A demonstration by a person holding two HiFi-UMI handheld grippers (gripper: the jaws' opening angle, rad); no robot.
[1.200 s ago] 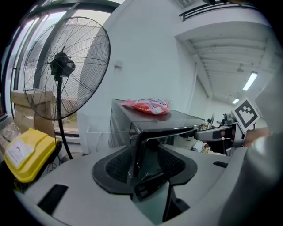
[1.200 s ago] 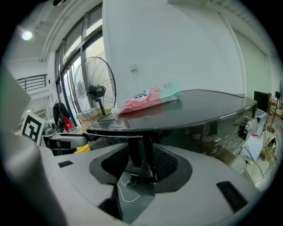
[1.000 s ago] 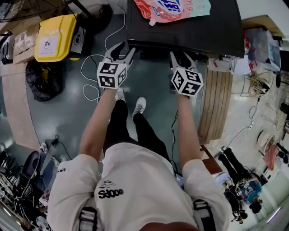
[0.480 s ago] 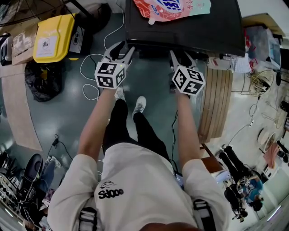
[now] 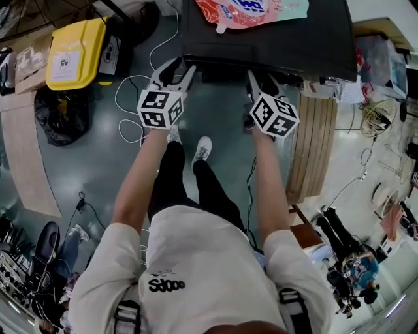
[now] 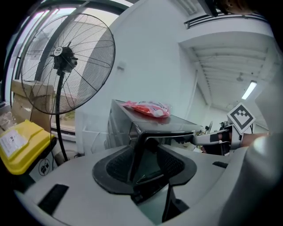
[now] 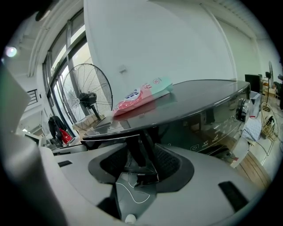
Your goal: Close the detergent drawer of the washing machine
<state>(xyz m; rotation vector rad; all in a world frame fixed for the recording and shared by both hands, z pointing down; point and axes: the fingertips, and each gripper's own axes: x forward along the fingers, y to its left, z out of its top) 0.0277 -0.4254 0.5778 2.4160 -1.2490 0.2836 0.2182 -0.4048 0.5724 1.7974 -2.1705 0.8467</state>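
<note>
The dark washing machine (image 5: 274, 45) stands at the top of the head view with a pink detergent pouch (image 5: 251, 12) lying on it. A dark drawer front (image 5: 222, 76) juts slightly from its front edge. My left gripper (image 5: 172, 70) is at the machine's front left corner. Its jaws are open, and the corner edge (image 6: 137, 137) stands between them in the left gripper view without the pads (image 6: 117, 165) pressing on it. My right gripper (image 5: 261, 81) is at the front edge right of the drawer. It is open too, with a dark front edge (image 7: 142, 150) between its jaws.
A yellow container (image 5: 75, 55) and a black bag (image 5: 62, 114) lie on the floor to the left. White cables (image 5: 130, 111) run below the left gripper. A wooden pallet (image 5: 313, 150) lies to the right. A standing fan (image 6: 66, 62) is beside the machine.
The right gripper has rolled a little, turning its marker cube. Both hands stay at the machine's front edge.
</note>
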